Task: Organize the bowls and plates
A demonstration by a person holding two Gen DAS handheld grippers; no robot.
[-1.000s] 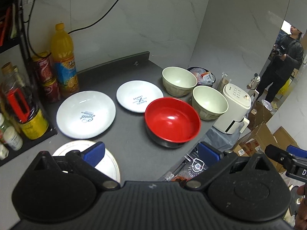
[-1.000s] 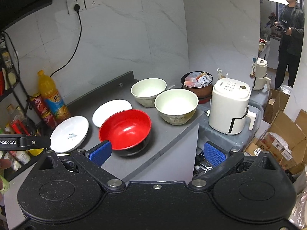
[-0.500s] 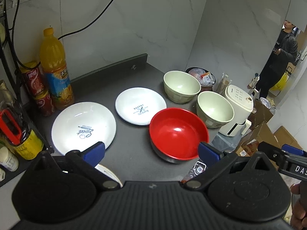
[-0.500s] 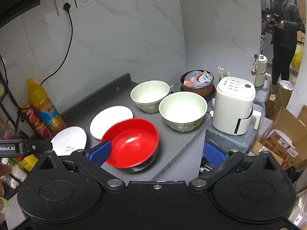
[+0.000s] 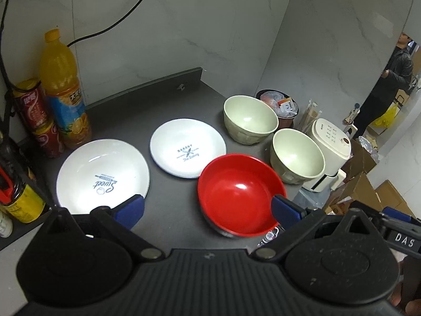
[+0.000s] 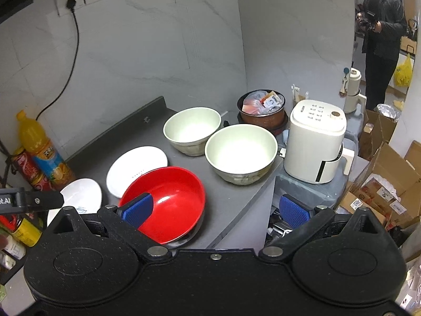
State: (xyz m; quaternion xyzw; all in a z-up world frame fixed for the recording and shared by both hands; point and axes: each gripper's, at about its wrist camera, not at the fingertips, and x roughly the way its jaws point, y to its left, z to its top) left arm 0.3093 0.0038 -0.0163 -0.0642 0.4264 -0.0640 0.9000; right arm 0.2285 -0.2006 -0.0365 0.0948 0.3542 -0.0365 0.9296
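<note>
On the dark grey counter (image 5: 168, 102) lie two white plates: a larger one (image 5: 102, 175) at left and a smaller one (image 5: 188, 147) in the middle. A red bowl (image 5: 240, 193) sits near the front edge, with two cream bowls (image 5: 250, 122) (image 5: 297, 155) behind it at right. My left gripper (image 5: 208, 208) is open and empty, above the counter's front, between the large plate and the red bowl. My right gripper (image 6: 215, 206) is open and empty, hovering by the red bowl (image 6: 165, 202) at the counter's edge. The cream bowls (image 6: 192, 130) (image 6: 240, 152) stand beyond it.
An orange juice bottle (image 5: 64, 89) and red cans (image 5: 34, 105) stand at the back left by a rack. A white appliance (image 6: 315, 139) and a pot of packets (image 6: 261, 105) sit right of the counter. Cardboard boxes (image 6: 381, 181) lie on the floor; a person (image 6: 379, 36) stands beyond.
Both grippers have moved closer to the dishes; the plates and bowls look larger. A third plate seen under the left gripper earlier is now out of sight. Nothing was grasped.
</note>
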